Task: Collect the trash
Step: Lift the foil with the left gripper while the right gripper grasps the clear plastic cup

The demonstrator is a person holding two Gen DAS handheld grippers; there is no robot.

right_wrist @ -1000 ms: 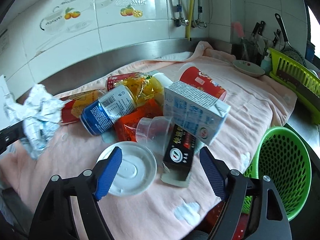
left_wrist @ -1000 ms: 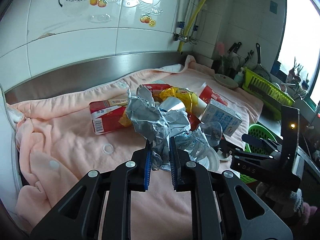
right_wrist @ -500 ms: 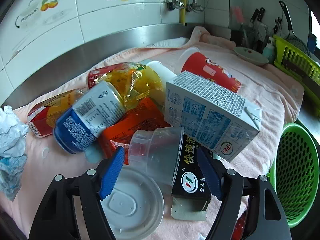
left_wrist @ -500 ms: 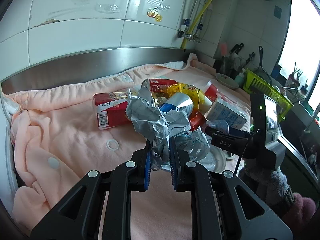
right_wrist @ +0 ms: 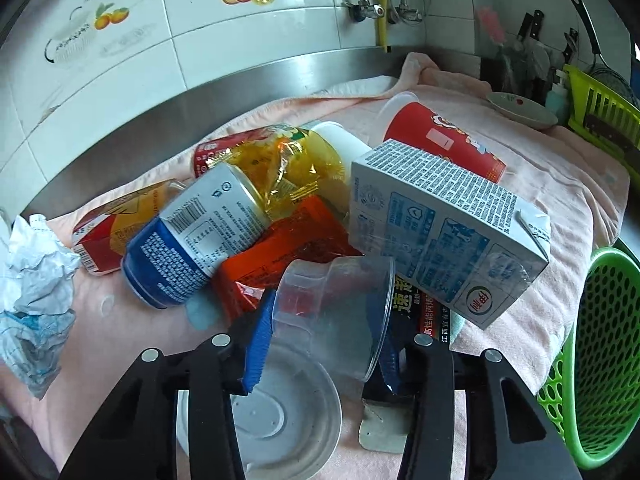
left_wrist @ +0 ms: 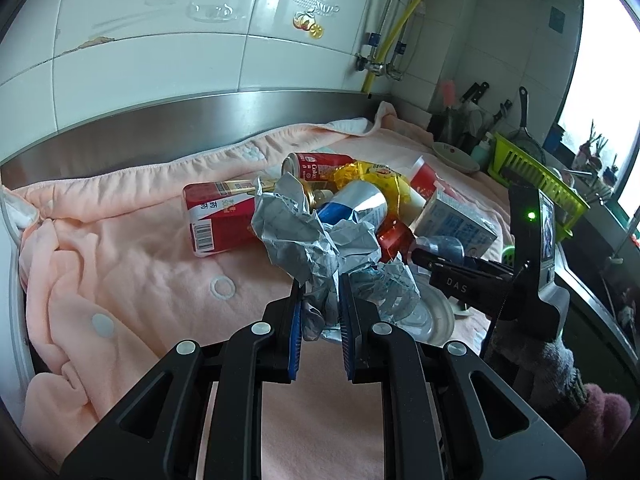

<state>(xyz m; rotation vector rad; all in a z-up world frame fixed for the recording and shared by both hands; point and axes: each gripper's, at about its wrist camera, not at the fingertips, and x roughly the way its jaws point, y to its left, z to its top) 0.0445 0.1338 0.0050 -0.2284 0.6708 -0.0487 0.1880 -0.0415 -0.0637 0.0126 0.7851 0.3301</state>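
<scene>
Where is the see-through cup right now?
In the right wrist view, the clear cup lies on its side between the right gripper's pads, just below the milk carton and above the round lid.

My crumpled paper wad (left_wrist: 316, 240) hides the middle of the trash pile in the left wrist view, and its lower end is lost between my left tool's (left_wrist: 320, 332) blue pads. In the right wrist view, the black box (right_wrist: 428, 316) is mostly covered by the milk carton (right_wrist: 444, 236) and clear plastic cup (right_wrist: 336, 312), its print only partly legible. Green basket (right_wrist: 600, 360): cut off by the right edge; the utensils (right_wrist: 532, 36) by the far wall are too small to identify.
</scene>
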